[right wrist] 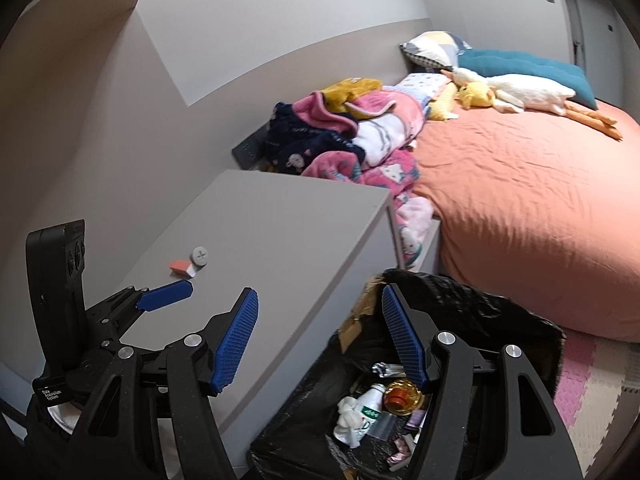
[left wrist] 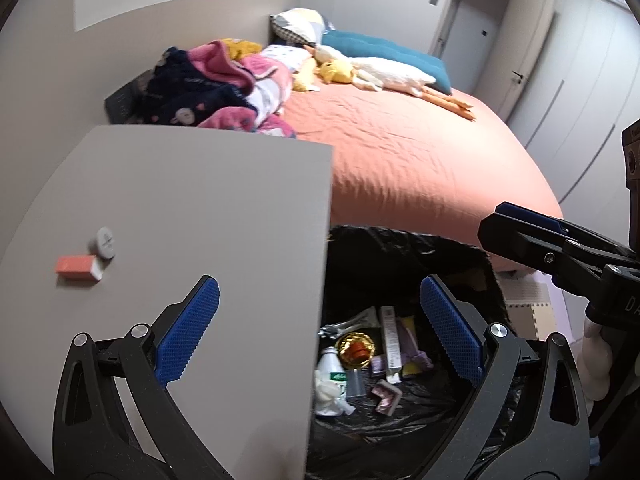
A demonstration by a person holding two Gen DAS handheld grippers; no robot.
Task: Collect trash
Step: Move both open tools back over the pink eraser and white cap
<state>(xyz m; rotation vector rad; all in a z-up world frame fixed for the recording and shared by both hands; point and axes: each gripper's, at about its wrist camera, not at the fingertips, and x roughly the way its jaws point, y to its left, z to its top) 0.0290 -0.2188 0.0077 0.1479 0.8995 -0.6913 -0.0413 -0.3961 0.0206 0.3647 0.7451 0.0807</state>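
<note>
Grey table [left wrist: 180, 208] carries an orange-and-white box [left wrist: 78, 268] and a round cap [left wrist: 106, 243] at nine o'clock. Both the left gripper [left wrist: 320, 332] and right gripper [right wrist: 320, 344] are spread apart and empty, above the black-lined bin [right wrist: 480, 300] of trash at six o'clock.

On the counter [right wrist: 288, 232]: 1 orange box [right wrist: 181, 267] and 1 round grey cap [right wrist: 200, 256]. Beside it, 1 black-lined bin [right wrist: 472, 292] holding 1 white bottle [right wrist: 370, 404]. On the bed [right wrist: 520, 200]: 1 plush goose [right wrist: 524, 94], 1 yellow duck [right wrist: 476, 96], 1 teal cushion [right wrist: 532, 64].
</note>
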